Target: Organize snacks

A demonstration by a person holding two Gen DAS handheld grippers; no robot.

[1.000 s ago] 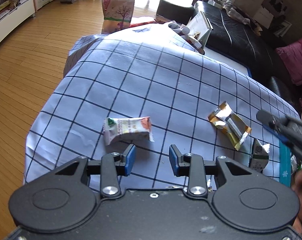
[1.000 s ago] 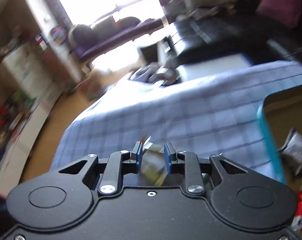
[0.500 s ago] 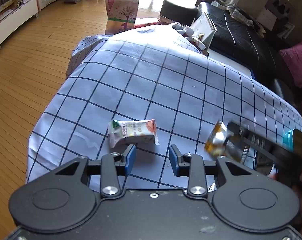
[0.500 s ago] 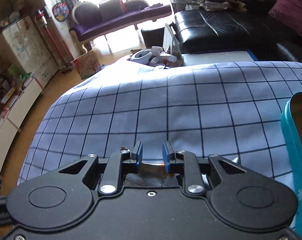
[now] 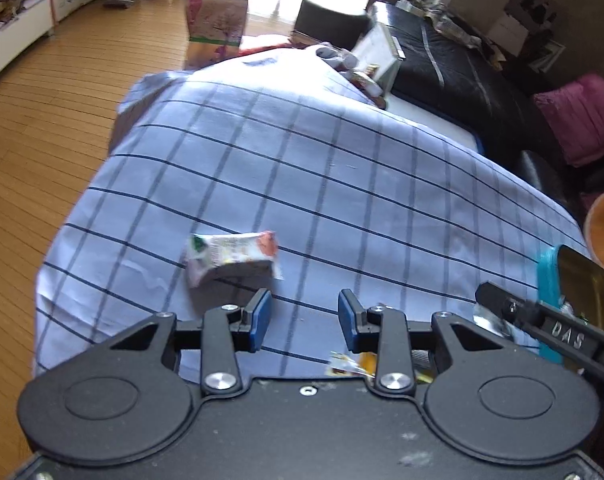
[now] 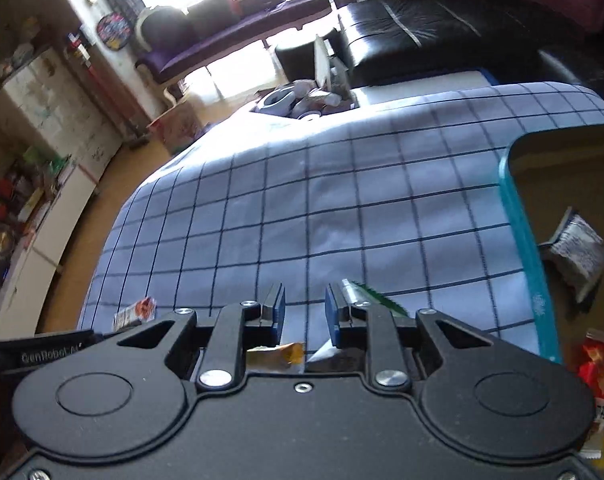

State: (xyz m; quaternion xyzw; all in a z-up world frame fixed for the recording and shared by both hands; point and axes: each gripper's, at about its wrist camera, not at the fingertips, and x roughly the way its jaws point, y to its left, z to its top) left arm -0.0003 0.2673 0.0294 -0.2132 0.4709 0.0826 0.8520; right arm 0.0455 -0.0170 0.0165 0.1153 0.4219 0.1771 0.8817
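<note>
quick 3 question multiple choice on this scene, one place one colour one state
1. Where is the white packet? A in the bin; B on the checked cloth; C on the floor
2. Bin rim colour? A red; B teal; C white
3. The left gripper is: A open, empty; B shut on the packet; C shut on a can
Answers: 1 B, it lies on the cloth just ahead of the left gripper. 2 B, the edge shows teal. 3 A, bare cloth shows between its pads.

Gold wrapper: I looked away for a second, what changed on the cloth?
The right gripper lifted the gold wrapper off the cloth and brought it nearer; whether it is gripped now is unclear. The white-orange packet and open left gripper stayed put.
</note>
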